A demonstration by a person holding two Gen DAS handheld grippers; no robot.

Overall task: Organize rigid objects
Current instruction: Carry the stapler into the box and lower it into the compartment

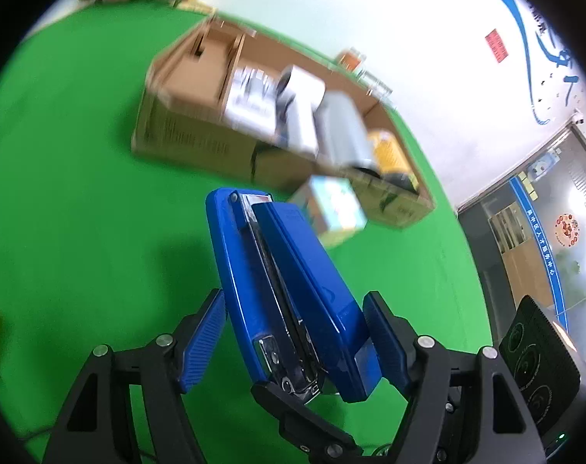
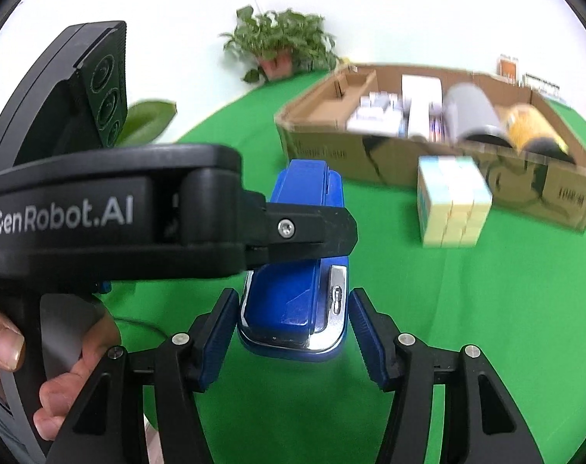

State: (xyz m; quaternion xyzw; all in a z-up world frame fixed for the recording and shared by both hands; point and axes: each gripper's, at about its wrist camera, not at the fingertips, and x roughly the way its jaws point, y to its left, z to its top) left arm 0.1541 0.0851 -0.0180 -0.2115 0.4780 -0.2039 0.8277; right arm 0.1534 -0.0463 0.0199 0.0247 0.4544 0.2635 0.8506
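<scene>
A blue stapler (image 1: 289,282) with a chrome nose hangs above the green cloth, held from both ends. In the left wrist view my left gripper (image 1: 293,309) is shut on the stapler, its blue pads (image 1: 202,342) pressed to both long sides. In the right wrist view the stapler (image 2: 293,301) has its chrome end between the pads of my right gripper (image 2: 293,309), which is shut on it. The left gripper's black finger (image 2: 308,228) crosses over the stapler's middle there. A hand (image 2: 7,340) holds the left gripper's handle.
A long open cardboard box (image 2: 320,147) stands behind, holding white packets, a grey cylinder (image 2: 471,112) and a yellow can (image 2: 532,127); its left compartment is bare. A pastel puzzle cube (image 2: 453,201) sits in front of it. A potted plant (image 2: 281,42) stands at the back.
</scene>
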